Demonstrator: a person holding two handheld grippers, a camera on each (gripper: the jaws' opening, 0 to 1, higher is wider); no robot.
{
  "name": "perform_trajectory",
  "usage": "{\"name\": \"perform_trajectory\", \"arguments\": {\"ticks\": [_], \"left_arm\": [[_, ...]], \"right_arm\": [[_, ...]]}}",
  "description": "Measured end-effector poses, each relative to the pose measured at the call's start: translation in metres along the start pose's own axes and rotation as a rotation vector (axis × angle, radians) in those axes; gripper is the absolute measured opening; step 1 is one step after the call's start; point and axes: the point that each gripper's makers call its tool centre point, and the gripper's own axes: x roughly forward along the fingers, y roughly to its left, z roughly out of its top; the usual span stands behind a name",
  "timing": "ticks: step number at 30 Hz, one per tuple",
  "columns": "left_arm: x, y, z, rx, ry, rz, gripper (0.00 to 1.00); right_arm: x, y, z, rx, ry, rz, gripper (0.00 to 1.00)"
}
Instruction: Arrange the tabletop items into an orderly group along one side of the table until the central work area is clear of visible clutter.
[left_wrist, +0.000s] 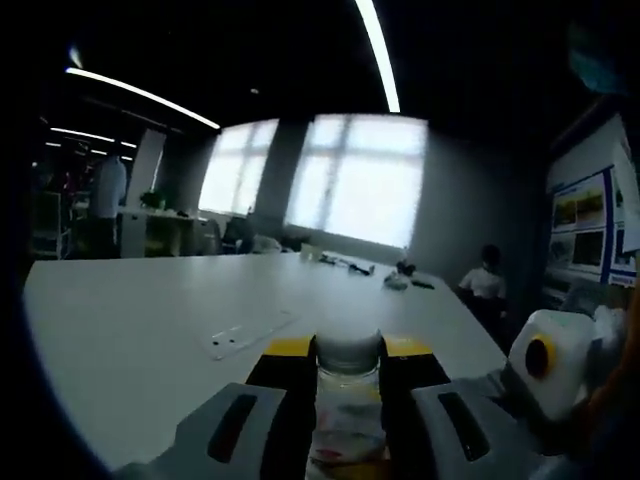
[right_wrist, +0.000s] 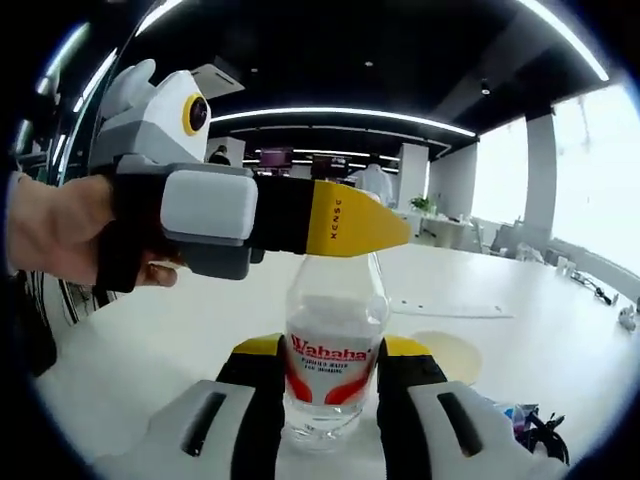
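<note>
Both grippers pinch one clear plastic water bottle with a red label (right_wrist: 335, 360) above the white table (right_wrist: 560, 330): left gripper (right_wrist: 385, 232) at its cap, right gripper (right_wrist: 333, 385) around its body. Mid-carry, apparently; next, set it upright along one side.

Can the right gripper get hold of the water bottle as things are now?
Probably yes. The water bottle already stands upright between the jaws of the right gripper, low on its body. The left gripper is clamped near the bottle's top, higher up, so it does not seem to block the way.
</note>
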Motion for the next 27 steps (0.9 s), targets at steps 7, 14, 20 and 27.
{"name": "perform_trajectory", "arguments": {"ticks": [7, 14, 20, 27], "left_arm": [[0.0029, 0.0059, -0.0021, 0.005, -0.009, -0.014, 0.19], [0.0044, 0.0063, -0.0019, 0.005, -0.02, -0.025, 0.2], [0.0049, 0.0059, -0.0023, 0.015, -0.02, -0.032, 0.2], [0.006, 0.0034, -0.0015, 0.011, -0.032, -0.039, 0.2]], "right_arm": [[0.006, -0.0036, -0.0021, -0.038, -0.019, -0.022, 0.32], [0.0076, -0.0068, -0.0028, -0.06, -0.031, -0.036, 0.32], [0.0077, -0.0066, -0.0027, -0.057, -0.051, -0.047, 0.32], [0.0083, -0.0089, -0.0031, -0.064, -0.068, -0.062, 0.32]]}}
